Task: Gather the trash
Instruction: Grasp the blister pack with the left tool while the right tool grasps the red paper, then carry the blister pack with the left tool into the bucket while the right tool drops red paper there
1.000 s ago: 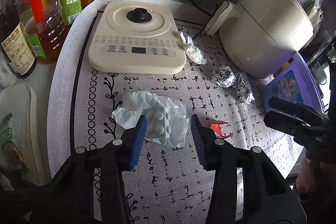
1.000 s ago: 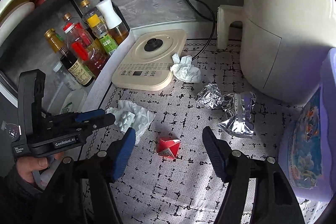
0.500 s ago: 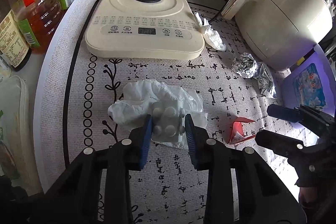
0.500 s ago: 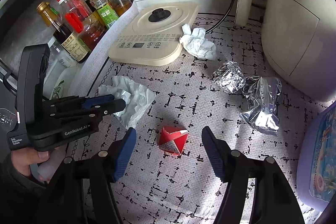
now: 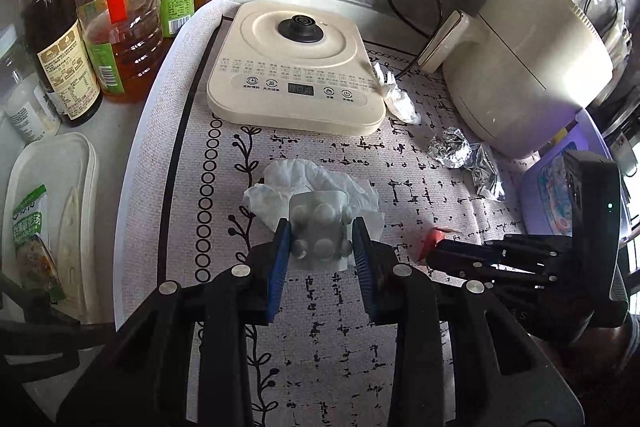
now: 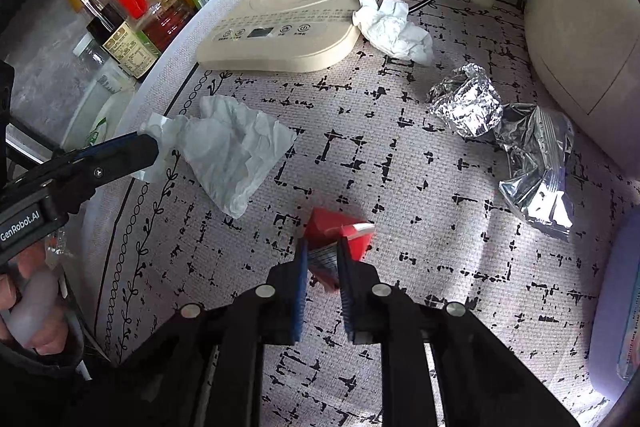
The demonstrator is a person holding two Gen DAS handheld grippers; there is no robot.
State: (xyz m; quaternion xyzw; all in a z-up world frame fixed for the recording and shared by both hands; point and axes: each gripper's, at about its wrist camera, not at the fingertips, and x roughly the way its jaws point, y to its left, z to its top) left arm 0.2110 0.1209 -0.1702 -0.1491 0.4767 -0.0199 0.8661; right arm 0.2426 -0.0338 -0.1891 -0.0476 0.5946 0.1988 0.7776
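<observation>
My left gripper (image 5: pixel 320 235) is shut on a clear blister pack (image 5: pixel 318 229), held just in front of a crumpled white tissue (image 5: pixel 316 183) on the patterned mat. My right gripper (image 6: pixel 322 253) is shut on a red paper carton scrap (image 6: pixel 334 231) on the mat; the scrap's tip shows in the left wrist view (image 5: pixel 434 237). The white tissue also shows in the right wrist view (image 6: pixel 236 143), with the left gripper's fingers (image 6: pixel 120 155) at its left edge. A second crumpled tissue (image 6: pixel 394 27), a foil ball (image 6: pixel 466 99) and a silver foil bag (image 6: pixel 536 163) lie further back.
A cream induction base (image 5: pixel 296 67) sits at the back of the mat. A cream appliance (image 5: pixel 532 71) stands at the right, a purple bin (image 5: pixel 560 171) beside it. Oil and sauce bottles (image 5: pixel 116 15) stand at the left, a white container (image 5: pixel 52 207) below them.
Both grippers closed: the left on the blister pack, the right moved forward and shut on the red scrap. The left gripper has lifted the pack slightly off the tissue.
</observation>
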